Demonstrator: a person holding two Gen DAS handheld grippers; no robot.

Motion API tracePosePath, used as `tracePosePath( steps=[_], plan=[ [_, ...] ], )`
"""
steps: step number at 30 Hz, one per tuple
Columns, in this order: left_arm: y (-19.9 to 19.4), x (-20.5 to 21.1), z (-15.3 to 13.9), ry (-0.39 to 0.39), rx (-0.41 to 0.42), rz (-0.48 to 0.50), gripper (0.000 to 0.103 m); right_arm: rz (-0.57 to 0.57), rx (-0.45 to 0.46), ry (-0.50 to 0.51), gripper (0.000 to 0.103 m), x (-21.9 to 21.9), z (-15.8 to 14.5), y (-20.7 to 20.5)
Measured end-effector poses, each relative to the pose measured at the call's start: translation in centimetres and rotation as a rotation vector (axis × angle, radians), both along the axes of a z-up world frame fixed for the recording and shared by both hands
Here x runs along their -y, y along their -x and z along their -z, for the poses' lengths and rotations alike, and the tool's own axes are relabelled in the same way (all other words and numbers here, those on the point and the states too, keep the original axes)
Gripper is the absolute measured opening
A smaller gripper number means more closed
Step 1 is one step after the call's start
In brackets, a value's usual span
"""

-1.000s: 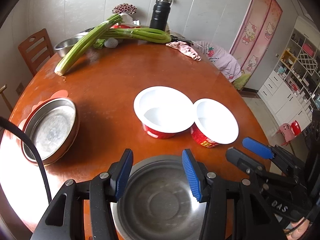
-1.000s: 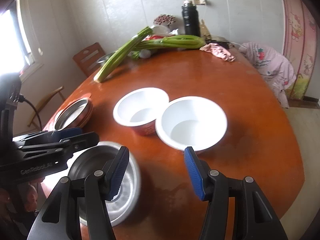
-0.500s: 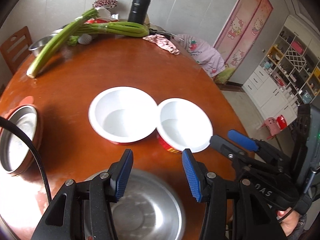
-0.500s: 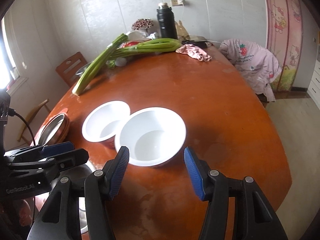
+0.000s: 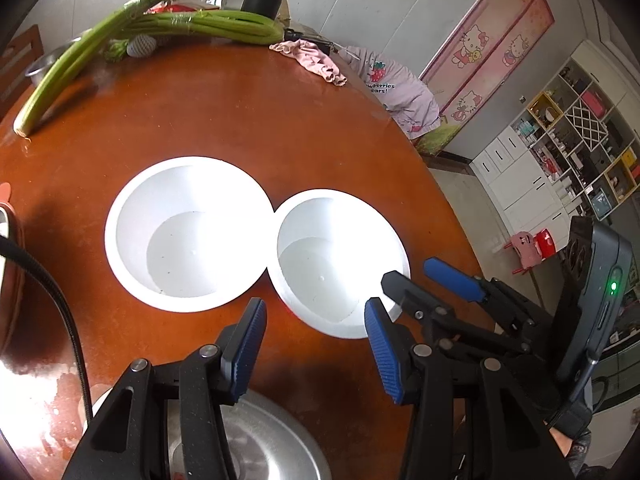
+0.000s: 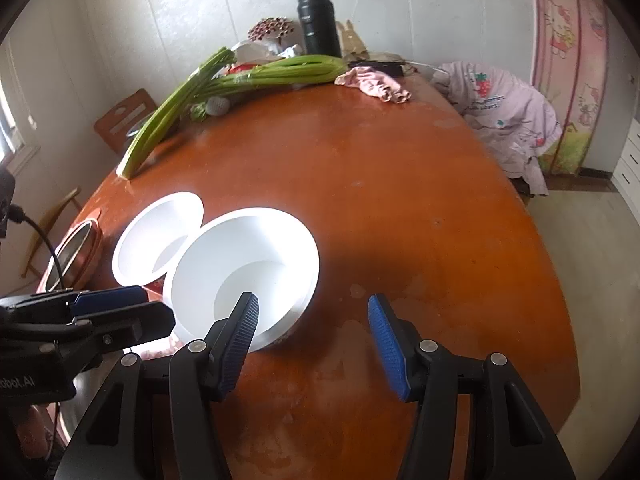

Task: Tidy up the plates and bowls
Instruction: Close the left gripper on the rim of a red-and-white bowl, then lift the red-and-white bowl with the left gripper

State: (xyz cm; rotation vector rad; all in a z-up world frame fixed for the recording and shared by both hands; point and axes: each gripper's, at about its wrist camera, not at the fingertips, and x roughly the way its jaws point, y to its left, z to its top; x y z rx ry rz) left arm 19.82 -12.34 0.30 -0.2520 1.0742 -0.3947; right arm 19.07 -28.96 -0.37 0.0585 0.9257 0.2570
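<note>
Fingers point(image 6: 245, 320) of the right gripper point(image 6: 313, 338) straddle the bowl point(image 6: 244, 268) rim, parted, gripping nothing.

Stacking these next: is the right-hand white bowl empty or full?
Empty: the right-hand white bowl stands upright, and its bare white inside shows down to the bottom.

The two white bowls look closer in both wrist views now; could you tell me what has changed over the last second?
Both tongs, left and right, advanced over the table toward the white bowls, passing the steel plate. Nothing was gripped or released. The bowls stayed put, rims touching; the jaws stayed open and empty.
</note>
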Motion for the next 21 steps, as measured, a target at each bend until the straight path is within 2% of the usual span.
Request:
tracePosePath(
  steps=[11, 14, 21],
  plan=[
    [-1.6, 0.2, 1.1, 0.062, -0.043, 0.001, 0.048, -0.105, -0.016, 0.011, 0.058, -1.9, 1.1, -0.6],
    [-1.5, 0.2, 0.9, 0.071, -0.037, 0.007, 0.047, -0.112, -0.019, 0.015, 0.055, -2.2, 1.1, -0.3],
    [-1.0, -0.2, 0.0, 0.072, -0.006, 0.01, 0.046, -0.12, -0.005, 0.011, 0.055, -2.7, 0.4, 0.6]
  ],
)
